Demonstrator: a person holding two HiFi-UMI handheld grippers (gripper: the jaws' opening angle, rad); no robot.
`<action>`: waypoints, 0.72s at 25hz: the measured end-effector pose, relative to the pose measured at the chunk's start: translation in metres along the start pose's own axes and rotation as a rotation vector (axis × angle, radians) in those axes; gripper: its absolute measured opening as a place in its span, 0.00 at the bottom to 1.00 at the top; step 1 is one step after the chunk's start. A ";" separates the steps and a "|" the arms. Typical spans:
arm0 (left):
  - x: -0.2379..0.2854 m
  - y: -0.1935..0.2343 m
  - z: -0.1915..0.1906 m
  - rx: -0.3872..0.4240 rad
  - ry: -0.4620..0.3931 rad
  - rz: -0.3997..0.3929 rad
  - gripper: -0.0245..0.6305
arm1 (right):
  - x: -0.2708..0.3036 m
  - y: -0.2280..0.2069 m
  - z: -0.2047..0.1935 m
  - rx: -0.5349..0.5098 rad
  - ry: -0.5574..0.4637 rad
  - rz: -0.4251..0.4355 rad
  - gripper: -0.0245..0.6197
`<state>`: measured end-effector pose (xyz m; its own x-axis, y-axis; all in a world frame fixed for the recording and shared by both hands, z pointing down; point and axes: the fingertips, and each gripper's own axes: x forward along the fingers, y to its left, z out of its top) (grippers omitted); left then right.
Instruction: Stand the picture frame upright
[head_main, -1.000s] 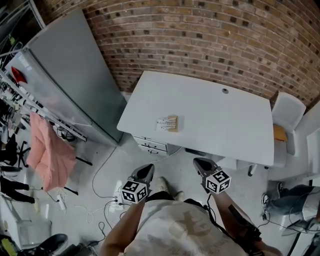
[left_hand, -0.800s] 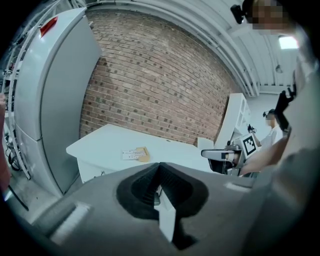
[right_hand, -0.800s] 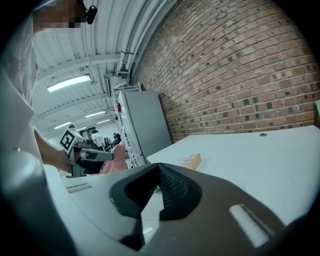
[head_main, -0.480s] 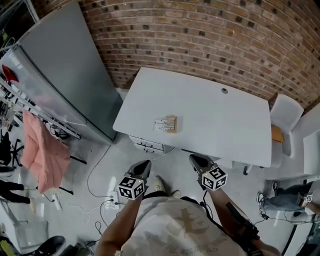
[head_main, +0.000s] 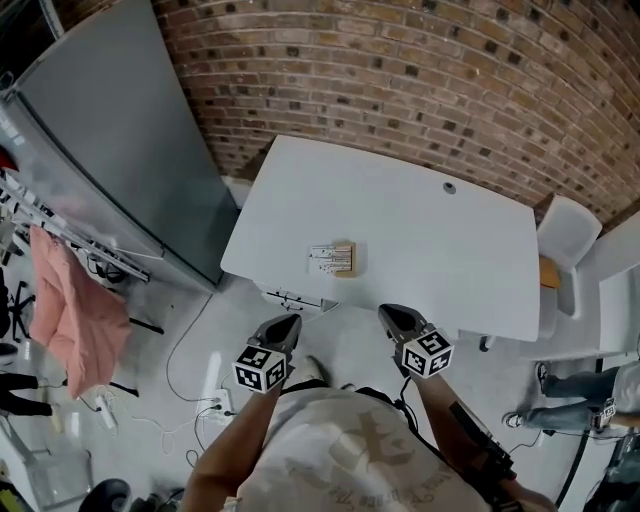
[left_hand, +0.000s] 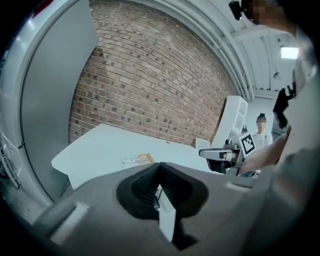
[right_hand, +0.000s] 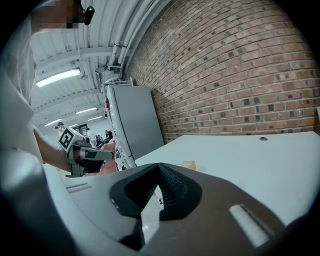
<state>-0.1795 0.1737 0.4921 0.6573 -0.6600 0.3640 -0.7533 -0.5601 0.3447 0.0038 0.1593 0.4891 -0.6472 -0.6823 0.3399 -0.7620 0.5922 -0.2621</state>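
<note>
- Left tool (head_main: 288, 325) and right tool (head_main: 392, 314) are both clenched, jaws together on nothing, side by side short of the near edge.
- The white worktop (head_main: 450, 250) lies ahead; neither tool is over it.
- The picture frame (head_main: 333, 257) lies flat near the worktop's near-left edge, untouched.
- I'd judge this the approach. Next, a tool must reach in, open, and take a frame edge.

Read as a lab or workshop bay in an industrial building: bare brick wall (head_main: 400, 80); plain white desk (head_main: 440, 235); tall grey metal cabinet (head_main: 110, 130); power strip (head_main: 213, 378) and loose cables (head_main: 186, 338) on a concrete floor (head_main: 160, 410); strip lights (right_hand: 59, 76) and exposed pipes (right_hand: 134, 26) overhead.
</note>
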 end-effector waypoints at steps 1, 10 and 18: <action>0.002 0.004 0.001 0.000 0.005 -0.007 0.04 | 0.004 -0.001 0.002 -0.001 0.000 -0.007 0.05; 0.015 0.028 0.008 0.015 0.054 -0.035 0.04 | 0.031 0.000 0.010 0.000 0.013 -0.053 0.05; 0.016 0.038 0.011 -0.005 0.054 -0.067 0.04 | 0.046 -0.006 0.020 -0.014 0.032 -0.071 0.05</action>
<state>-0.1980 0.1365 0.5019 0.7065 -0.5929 0.3864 -0.7077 -0.5997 0.3737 -0.0220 0.1157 0.4884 -0.5907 -0.7085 0.3861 -0.8051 0.5492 -0.2238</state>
